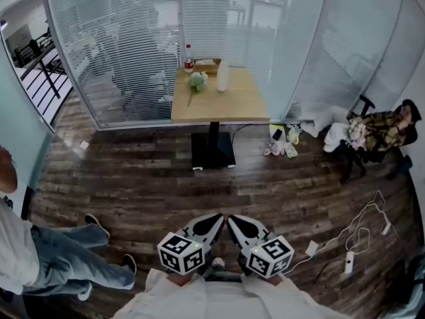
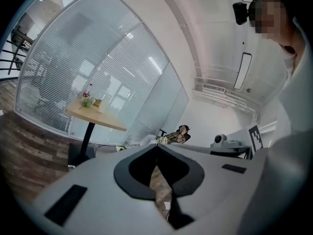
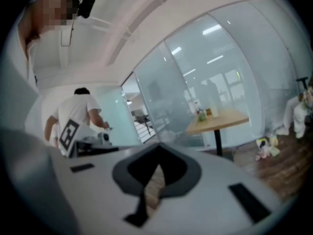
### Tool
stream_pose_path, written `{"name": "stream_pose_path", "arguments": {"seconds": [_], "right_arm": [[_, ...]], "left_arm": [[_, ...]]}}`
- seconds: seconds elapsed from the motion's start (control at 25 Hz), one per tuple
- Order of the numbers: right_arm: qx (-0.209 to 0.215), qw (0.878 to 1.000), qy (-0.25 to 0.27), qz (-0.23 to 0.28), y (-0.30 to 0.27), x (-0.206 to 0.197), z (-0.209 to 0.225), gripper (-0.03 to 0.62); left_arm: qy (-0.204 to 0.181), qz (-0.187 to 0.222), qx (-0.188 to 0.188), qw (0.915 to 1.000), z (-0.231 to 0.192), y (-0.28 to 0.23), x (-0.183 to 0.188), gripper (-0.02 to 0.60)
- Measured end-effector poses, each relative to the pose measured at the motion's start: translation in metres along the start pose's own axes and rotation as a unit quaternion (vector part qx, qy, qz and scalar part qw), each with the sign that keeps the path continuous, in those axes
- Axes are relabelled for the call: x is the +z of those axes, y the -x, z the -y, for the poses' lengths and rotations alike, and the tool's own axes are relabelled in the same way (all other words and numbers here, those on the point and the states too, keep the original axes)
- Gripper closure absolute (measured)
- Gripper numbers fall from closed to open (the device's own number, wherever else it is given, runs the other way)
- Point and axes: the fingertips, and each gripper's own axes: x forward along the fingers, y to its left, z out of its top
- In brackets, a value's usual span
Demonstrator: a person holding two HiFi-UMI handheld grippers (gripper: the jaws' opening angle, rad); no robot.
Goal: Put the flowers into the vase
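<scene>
While left tongs (image 1: 214,219) and right tongs (image 1: 234,220) sit closed and empty, the pale green flower bunch (image 1: 197,81) lies on the far light wooden bench (image 1: 240,105), beside the tall white vase (image 1: 223,76); nothing done yet; approach, pick and insert all remain

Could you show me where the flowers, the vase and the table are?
flowers (image 1: 197,80): head view, on the pale bloom head.
vase (image 1: 223,77): head view, on the middle of its white body.
table (image 1: 232,106): head view, on a bare part of the wooden top.
</scene>
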Motion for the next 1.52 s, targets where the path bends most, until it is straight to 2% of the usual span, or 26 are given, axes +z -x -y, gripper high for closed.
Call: {"name": "stream_pose_path", "arguments": {"seconds": [0.2,0.52,0.92,1.24,1.52], "right_arm": [[0.014,0.999,-0.042,0.016,0.0,0.005,0.003,0.58],[0.007,0.998,-0.052,0.023,0.002,0.006,0.017,0.58],[0.009,0.999,-0.038,0.027,-0.006,0.018,0.04,0.58],[0.002,0.999,-0.043,0.018,-0.001,0.016,0.066,0.58],[0.0,0.999,-0.041,0.014,-0.017,0.024,0.089,0.58]], "left_arm": [[0.002,-0.002,-0.002,1.0,-0.001,-0.003,0.001,0.568],[0.001,0.004,-0.001,1.0,-0.003,-0.012,0.004,0.568],[-0.004,0.014,0.009,0.9999,-0.011,-0.032,0.013,0.568],[0.006,0.01,0.022,0.9997,-0.013,-0.05,0.002,0.568],[0.011,0.013,0.017,0.9997,-0.032,-0.077,0.013,0.568]]}}
